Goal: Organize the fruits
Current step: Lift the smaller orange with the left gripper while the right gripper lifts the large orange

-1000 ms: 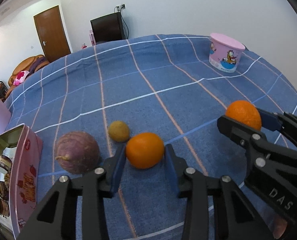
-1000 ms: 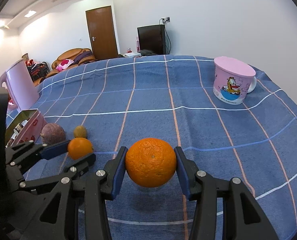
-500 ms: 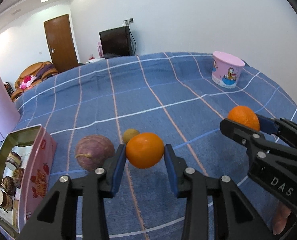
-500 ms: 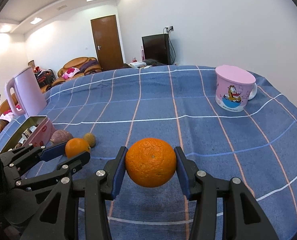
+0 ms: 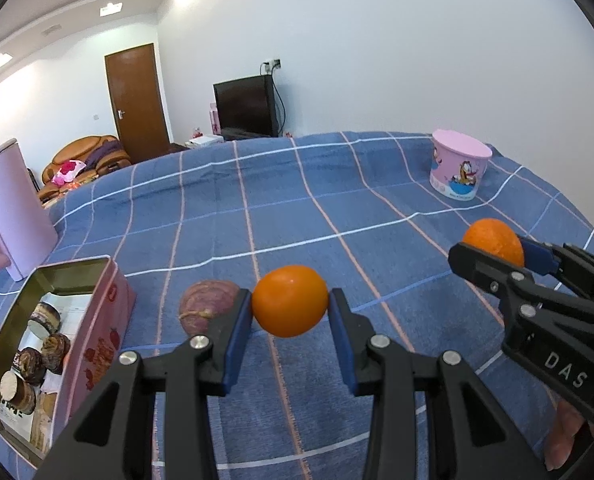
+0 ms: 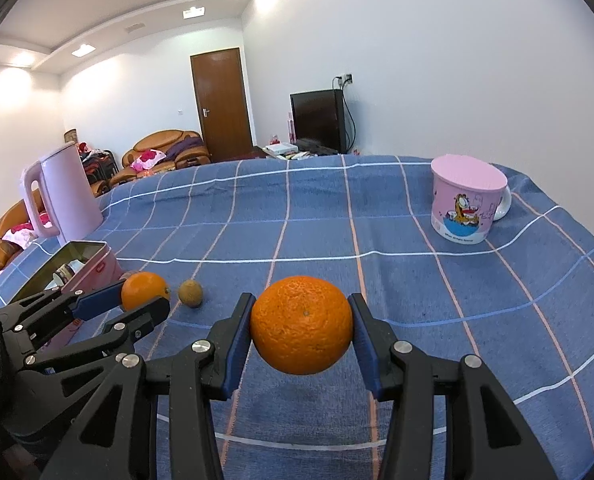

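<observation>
Left wrist view: left gripper (image 5: pixel 290 307) pinches a tangerine (image 5: pixel 290 301), right gripper (image 6: pixel 301 330) clamps an orange (image 6: pixel 301 325); round peel could squirt out sideways.

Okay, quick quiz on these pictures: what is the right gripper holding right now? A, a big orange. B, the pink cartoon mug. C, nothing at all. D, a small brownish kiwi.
A: in the right wrist view the right gripper has its blue pads pressed on both sides of the big orange, which hangs clear above the blue checked cloth.
</observation>
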{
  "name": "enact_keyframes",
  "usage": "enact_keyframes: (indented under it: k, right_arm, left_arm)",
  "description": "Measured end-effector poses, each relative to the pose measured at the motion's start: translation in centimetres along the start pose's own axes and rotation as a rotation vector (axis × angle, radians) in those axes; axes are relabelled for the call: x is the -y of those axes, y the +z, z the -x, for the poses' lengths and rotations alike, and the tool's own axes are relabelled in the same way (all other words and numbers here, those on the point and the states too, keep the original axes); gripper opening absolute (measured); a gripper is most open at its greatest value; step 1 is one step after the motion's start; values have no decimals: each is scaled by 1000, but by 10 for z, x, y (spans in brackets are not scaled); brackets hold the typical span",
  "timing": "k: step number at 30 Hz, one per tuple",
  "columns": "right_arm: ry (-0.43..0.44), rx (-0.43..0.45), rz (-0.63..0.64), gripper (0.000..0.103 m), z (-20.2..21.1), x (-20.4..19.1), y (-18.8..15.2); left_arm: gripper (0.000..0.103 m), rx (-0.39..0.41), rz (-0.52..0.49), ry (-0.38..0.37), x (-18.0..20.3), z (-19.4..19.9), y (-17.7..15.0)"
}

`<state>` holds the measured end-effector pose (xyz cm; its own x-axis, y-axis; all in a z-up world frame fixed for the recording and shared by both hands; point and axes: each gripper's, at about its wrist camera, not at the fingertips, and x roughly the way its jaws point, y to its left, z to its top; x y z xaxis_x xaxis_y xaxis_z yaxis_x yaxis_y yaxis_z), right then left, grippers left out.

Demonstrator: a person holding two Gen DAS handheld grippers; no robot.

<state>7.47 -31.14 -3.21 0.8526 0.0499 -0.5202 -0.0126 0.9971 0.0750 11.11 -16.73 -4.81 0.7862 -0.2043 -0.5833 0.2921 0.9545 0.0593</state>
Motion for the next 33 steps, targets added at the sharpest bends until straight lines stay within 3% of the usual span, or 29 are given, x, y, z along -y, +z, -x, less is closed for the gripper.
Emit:
enact_keyframes:
  k: [33]
  right_arm:
    - [-16, 135, 33, 49, 25, -7, -2]
  left_arm:
    - [40, 121, 6, 40, -6, 30, -8]
